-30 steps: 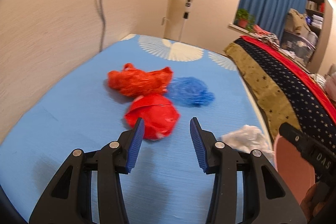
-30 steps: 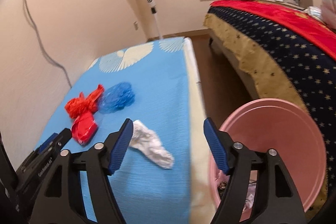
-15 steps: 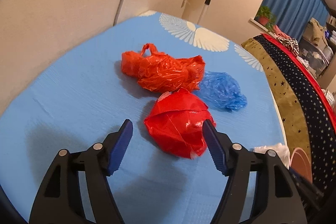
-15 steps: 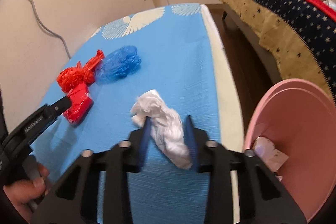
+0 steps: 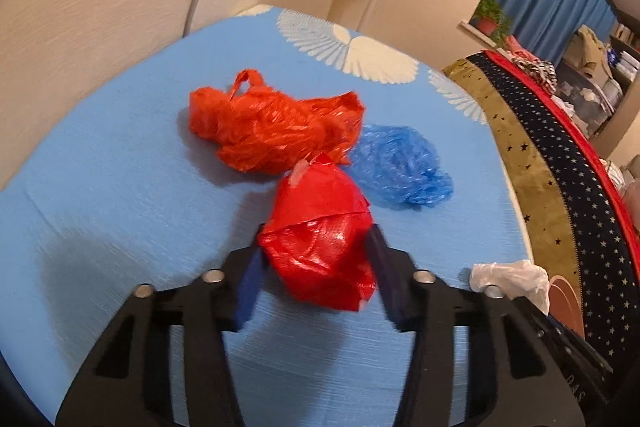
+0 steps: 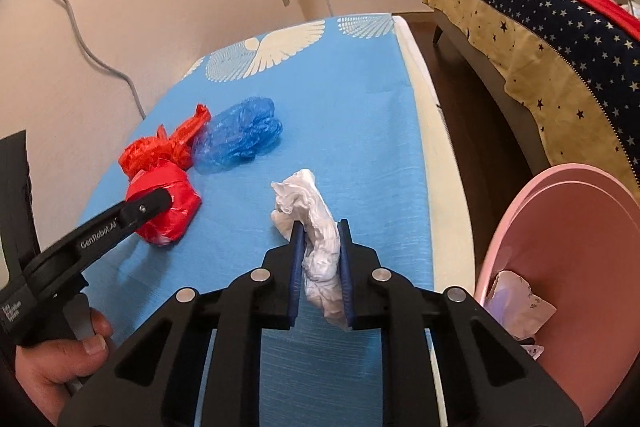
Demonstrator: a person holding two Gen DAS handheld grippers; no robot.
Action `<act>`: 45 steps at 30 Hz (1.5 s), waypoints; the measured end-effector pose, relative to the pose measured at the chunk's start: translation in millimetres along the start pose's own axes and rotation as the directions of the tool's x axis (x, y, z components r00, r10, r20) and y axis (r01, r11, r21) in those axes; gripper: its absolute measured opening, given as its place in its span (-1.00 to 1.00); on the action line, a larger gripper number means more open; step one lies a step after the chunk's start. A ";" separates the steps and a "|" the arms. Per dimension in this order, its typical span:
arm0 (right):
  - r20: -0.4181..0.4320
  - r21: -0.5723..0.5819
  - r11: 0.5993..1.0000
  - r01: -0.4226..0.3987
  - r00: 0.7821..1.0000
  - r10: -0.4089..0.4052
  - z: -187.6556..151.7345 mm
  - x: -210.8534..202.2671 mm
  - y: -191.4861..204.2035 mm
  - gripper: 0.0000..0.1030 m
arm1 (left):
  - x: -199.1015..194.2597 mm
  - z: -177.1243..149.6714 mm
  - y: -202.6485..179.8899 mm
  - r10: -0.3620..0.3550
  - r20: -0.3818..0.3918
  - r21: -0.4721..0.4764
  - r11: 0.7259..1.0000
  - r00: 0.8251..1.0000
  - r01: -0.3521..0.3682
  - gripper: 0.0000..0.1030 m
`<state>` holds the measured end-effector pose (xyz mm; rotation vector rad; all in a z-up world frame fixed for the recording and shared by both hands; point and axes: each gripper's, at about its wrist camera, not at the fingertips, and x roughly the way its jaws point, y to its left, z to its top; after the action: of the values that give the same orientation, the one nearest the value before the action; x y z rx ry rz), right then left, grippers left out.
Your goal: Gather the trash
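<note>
While each gripper closes, left (image 5: 316, 267) pinches glossy red plastic (image 5: 320, 239), right (image 6: 320, 259) crumpled white plastic (image 6: 318, 239).

Four crumpled bags — two red (image 5: 320, 251) (image 5: 272, 125), one blue (image 5: 400, 167), one white (image 6: 320, 247) — one pink bin (image 6: 560, 251).

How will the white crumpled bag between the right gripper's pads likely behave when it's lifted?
The white bag looks like thin crumpled plastic, so it will probably sag and dangle past the closing right gripper. It seems very light for its bulk. The glossy film may slip, though the pads already pinch its middle.
</note>
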<state>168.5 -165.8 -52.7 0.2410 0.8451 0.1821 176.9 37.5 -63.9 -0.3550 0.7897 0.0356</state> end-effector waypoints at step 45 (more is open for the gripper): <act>0.196 0.063 0.994 0.092 0.975 -0.102 -27.1 -150.2 -22.1 -0.67 | -133.2 -39.1 -61.6 -0.157 0.152 0.258 0.959 0.976 0.114 -0.70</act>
<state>51.6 -221.4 31.2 0.2626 0.6618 0.0427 65.9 -19.7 22.6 -0.1653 0.5889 -0.1595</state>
